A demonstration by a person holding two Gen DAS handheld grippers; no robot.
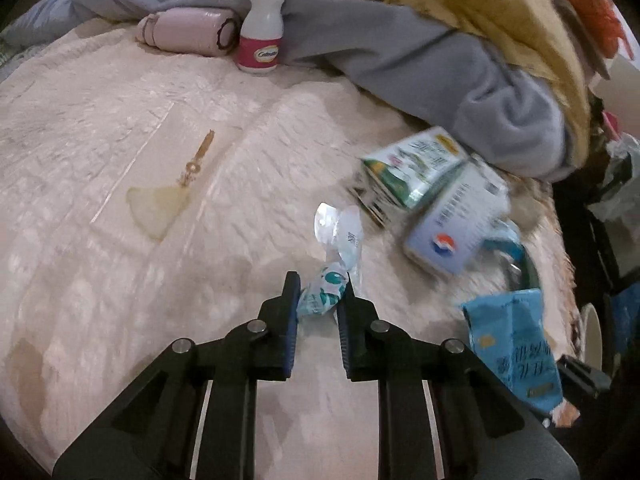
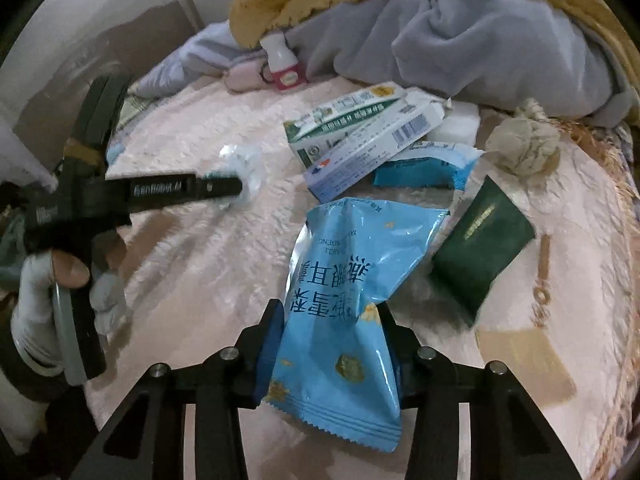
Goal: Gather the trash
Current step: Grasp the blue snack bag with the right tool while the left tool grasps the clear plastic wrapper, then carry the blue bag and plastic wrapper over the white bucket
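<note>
**Trash on the pink bedspread: items in hand**

- Left gripper: jaws nearly closed, pinching a small crumpled teal-and-white wrapper, which rests on the bedspread.
- Right gripper: jaws partly closed, pressing both sides of a blue snack bag.
- Nearby, loose: green-and-white carton, pale blue box, dark green packet.
- Far edge: white bottle, beside grey blanket.

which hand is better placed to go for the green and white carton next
Neither is free: the left gripper pinches a small wrapper, the right gripper a blue snack bag. Once emptied, probably the right; the carton lies ahead of it.
</note>
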